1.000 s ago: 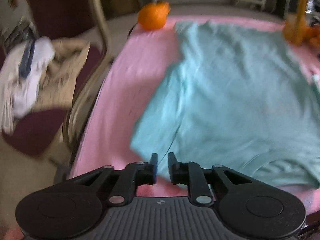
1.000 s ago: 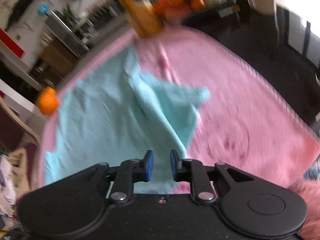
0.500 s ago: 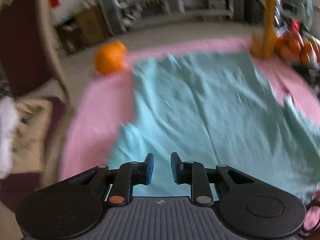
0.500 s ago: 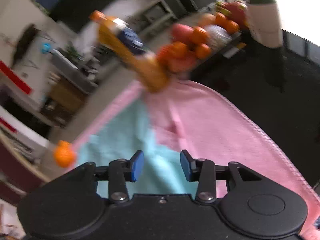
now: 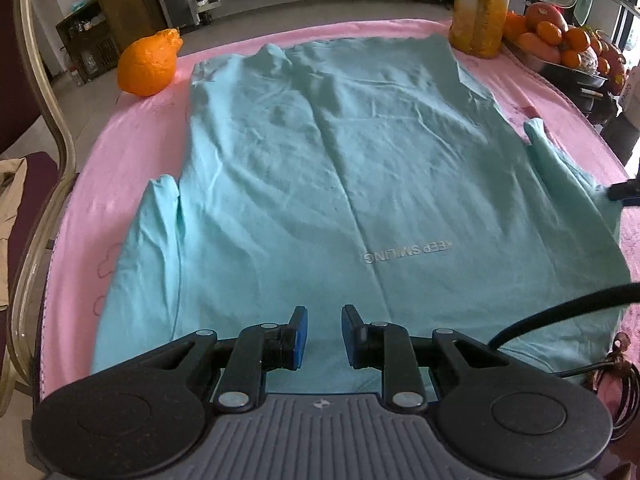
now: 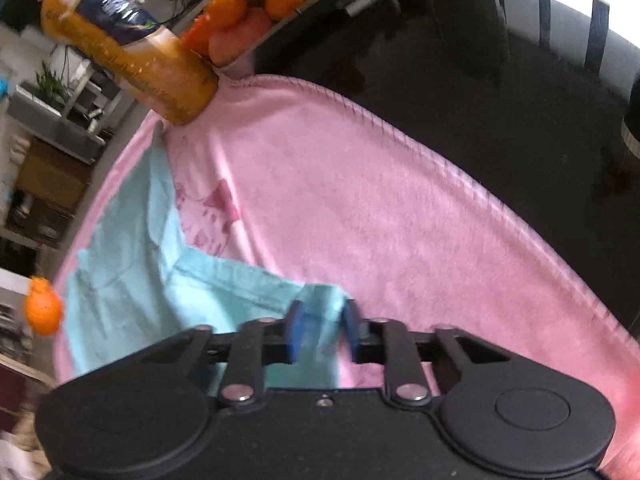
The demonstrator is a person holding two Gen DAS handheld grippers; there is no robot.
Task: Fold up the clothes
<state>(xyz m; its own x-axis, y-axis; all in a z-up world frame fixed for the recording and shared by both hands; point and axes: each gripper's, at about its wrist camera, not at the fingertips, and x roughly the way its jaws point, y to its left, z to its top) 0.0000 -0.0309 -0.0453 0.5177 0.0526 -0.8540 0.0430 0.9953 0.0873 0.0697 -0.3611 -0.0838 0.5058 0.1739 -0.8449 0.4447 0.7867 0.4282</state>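
A teal T-shirt (image 5: 320, 152) lies spread flat on the pink blanket (image 5: 132, 148), with its printed text upside down to me. Both sleeves lie out to the sides. My left gripper (image 5: 323, 334) hovers over the shirt's near edge in the middle, its jaws slightly open and holding nothing. My right gripper (image 6: 320, 330) is open at the shirt's right sleeve (image 6: 256, 284), and the sleeve's tip lies between its blue fingers (image 6: 295, 330). One dark tip of the right gripper (image 5: 624, 191) shows at the right sleeve in the left wrist view.
A large orange (image 5: 148, 64) sits at the blanket's far left corner. A juice bottle (image 5: 478, 8) stands at the far right corner, with a tray of fruit (image 5: 560, 40) beyond it. A chair (image 5: 36, 128) holding clothes stands left. A black cable (image 5: 560, 308) crosses near right.
My left gripper let go of the left sleeve and swung to the shirt's near middle. My right gripper opened, swept up, then dropped to the right sleeve's tip.
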